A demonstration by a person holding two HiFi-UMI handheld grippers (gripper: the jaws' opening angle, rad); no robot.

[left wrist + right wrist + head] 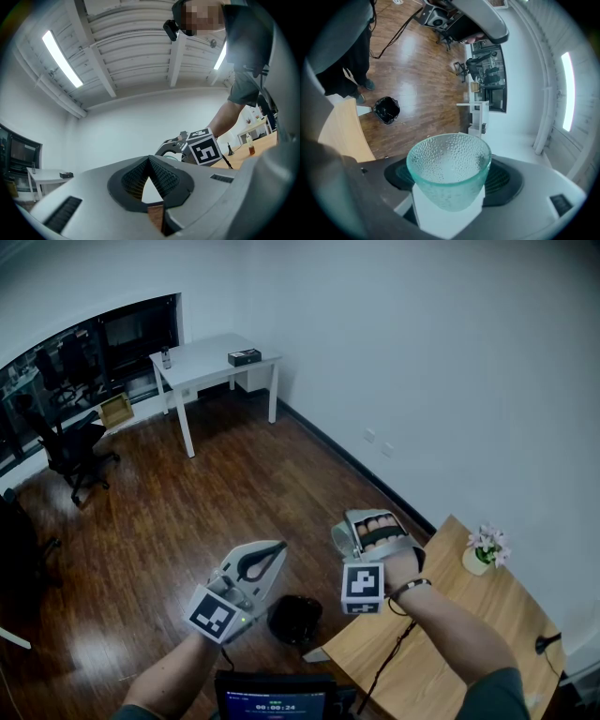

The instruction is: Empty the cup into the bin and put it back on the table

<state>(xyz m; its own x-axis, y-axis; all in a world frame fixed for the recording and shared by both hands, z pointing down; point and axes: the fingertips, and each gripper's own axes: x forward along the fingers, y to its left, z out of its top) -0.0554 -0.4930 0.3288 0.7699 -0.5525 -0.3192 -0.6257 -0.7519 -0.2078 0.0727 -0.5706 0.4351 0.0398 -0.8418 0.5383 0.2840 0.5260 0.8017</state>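
The right gripper [370, 538] is clamped on a small glass cup [449, 164], its dark pads pressing the lower wall from both sides. The cup is held in the air above the black bin [295, 618] and a little to the side of it, over the corner of the wooden table [450, 652] that stands just beside the bin. The left gripper [149, 163] hovers on the bin's other side with its jaws closed tip to tip on nothing.

The cup is pebbled, green-tinted glass that flares towards the rim. It is likely stiff, fairly light and breakable if dropped onto the wood floor around the bin. The dimpled surface should give the pads some bite, but the tapered wall could slide upward out of a loose squeeze. A hold low on the body, as now, looks sounder than one at the thin rim. Through the glass the cup seems empty, though the texture makes that uncertain.
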